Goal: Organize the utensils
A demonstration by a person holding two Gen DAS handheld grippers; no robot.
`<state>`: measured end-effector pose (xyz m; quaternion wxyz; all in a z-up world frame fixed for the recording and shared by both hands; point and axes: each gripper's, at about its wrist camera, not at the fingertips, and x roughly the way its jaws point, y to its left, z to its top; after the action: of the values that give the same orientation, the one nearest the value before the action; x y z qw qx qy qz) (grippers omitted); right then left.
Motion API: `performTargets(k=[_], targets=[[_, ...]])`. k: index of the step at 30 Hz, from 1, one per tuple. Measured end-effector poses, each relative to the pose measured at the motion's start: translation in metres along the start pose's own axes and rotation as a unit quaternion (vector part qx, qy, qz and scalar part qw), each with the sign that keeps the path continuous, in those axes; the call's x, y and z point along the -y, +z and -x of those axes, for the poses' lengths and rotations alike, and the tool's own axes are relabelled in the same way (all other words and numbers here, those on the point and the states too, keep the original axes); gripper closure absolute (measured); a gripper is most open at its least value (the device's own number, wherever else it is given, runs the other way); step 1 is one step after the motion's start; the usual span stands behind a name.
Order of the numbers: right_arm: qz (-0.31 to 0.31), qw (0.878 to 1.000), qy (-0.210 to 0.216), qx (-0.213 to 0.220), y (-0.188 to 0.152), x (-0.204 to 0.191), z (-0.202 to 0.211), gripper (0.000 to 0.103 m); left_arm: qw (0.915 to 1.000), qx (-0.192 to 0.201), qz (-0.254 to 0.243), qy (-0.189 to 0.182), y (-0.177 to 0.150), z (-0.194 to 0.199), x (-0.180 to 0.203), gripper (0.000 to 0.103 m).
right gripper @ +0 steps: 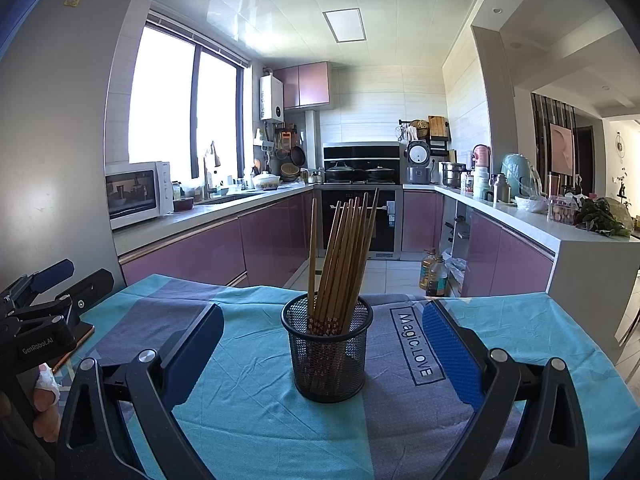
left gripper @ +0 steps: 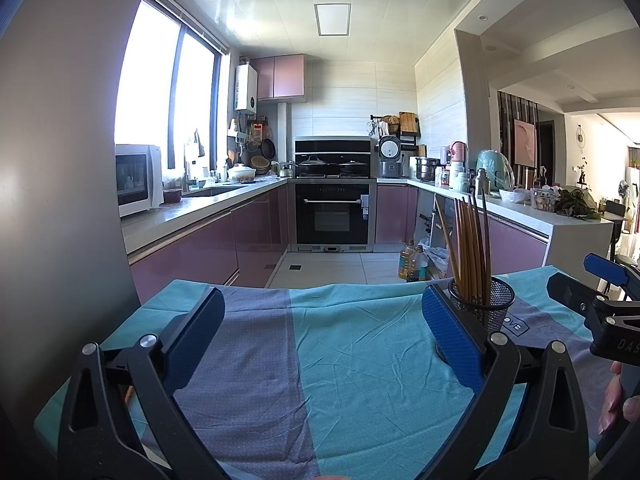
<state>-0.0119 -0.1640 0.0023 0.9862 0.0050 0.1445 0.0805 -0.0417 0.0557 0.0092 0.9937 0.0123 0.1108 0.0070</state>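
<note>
Near the table's far edge, a mesh cup (right gripper: 327, 354) of leaning chopsticks (right gripper: 340, 264) stands between the spread, empty fingers of the right gripper (right gripper: 322, 354), where a careless squeeze could tip it; the left gripper (left gripper: 320, 340) gapes empty.
</note>
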Motion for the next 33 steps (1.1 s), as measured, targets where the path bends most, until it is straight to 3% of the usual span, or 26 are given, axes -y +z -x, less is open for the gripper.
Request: performTargets(k=[33], targets=[[-0.001,1.0,-0.003,0.003,0.0008,-0.0006,0.0017,0.007,1.0,-0.001,0.0,0.001,-0.0005,-0.0004,0.0006,0.006]])
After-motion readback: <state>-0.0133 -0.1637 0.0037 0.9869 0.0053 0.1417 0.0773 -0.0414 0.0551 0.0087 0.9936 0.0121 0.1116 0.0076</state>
